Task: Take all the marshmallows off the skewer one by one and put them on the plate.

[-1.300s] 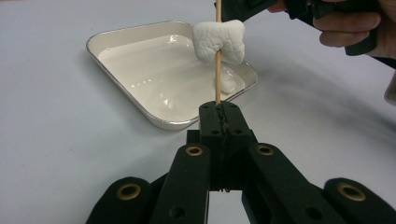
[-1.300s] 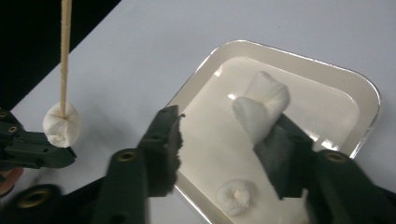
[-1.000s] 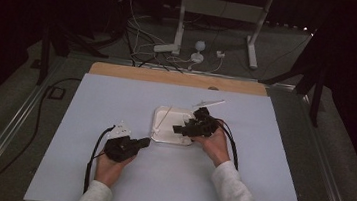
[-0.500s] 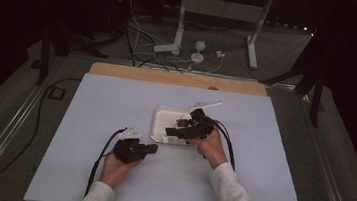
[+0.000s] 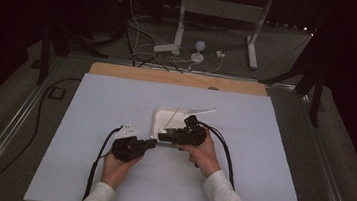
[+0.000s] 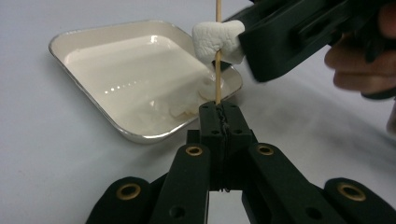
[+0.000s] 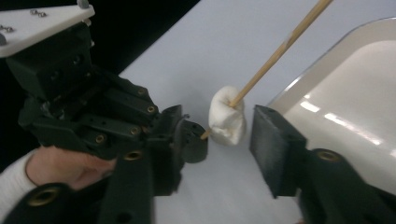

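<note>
My left gripper (image 5: 153, 142) (image 6: 219, 116) is shut on the lower end of a thin wooden skewer (image 6: 217, 79) (image 7: 280, 51) that rises upright from its jaws. A white marshmallow (image 6: 215, 39) (image 7: 227, 120) is threaded on the skewer just above them. My right gripper (image 5: 165, 136) (image 7: 215, 140) comes in from the right with the marshmallow between its jaws, which have just been closing. A gap still shows between the ribbed pad (image 7: 275, 149) and the marshmallow. Behind stands a white square tray (image 5: 157, 116) (image 6: 84, 93) (image 7: 327, 56) holding pale lumps.
A white flat piece (image 5: 200, 112) leans at the tray's far right corner. The pale sheet (image 5: 90, 111) covers the table, with a wooden strip (image 5: 179, 78) along its far edge. Cables and a stand's feet (image 5: 172, 47) lie on the floor beyond.
My right gripper has shifted a little left and nearer to the left gripper, and its jaws have narrowed around the marshmallow. The left gripper has stayed almost still, shut on the skewer.
</note>
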Motion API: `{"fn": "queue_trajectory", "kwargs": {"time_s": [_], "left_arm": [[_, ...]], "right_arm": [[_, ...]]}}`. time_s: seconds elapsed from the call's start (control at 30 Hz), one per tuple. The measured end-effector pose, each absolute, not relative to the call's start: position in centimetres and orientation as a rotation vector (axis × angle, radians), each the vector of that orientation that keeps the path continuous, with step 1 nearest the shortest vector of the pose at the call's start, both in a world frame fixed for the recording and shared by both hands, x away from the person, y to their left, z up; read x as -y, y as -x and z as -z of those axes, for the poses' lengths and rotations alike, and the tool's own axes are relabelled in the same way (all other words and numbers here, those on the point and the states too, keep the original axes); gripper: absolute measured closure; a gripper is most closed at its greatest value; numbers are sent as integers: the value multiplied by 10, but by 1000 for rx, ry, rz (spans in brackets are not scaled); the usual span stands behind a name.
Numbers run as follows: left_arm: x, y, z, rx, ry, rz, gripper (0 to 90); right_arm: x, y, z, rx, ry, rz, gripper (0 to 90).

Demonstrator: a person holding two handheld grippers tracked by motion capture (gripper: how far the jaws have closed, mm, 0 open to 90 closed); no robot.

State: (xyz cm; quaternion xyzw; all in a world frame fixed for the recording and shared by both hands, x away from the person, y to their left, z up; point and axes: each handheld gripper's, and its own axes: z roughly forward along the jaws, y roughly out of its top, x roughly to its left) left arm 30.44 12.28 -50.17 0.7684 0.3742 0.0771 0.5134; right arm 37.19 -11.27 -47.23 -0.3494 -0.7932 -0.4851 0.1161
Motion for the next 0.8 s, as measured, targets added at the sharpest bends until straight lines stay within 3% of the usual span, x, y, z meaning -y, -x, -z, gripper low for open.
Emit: {"fn": "queue_trajectory", "kwargs": {"time_s": [0.13, 0.3, 0.43, 0.8], "left_arm": [[-124, -303, 500, -898, -1832, -192, 900], [-121, -302, 500, -894, -1818, -187, 900], [-121, -302, 500, -899, -1811, -191, 900], [-116, -298, 498, -843, -1869, -232, 900]], "right_arm": [[109, -370, 476, 2266, 1056, 1455, 667], [110, -371, 484, 2158, 1130, 1483, 682], [109, -369, 486, 2142, 1135, 1513, 756], [135, -376, 462, 2088, 1226, 1656, 788]]}}
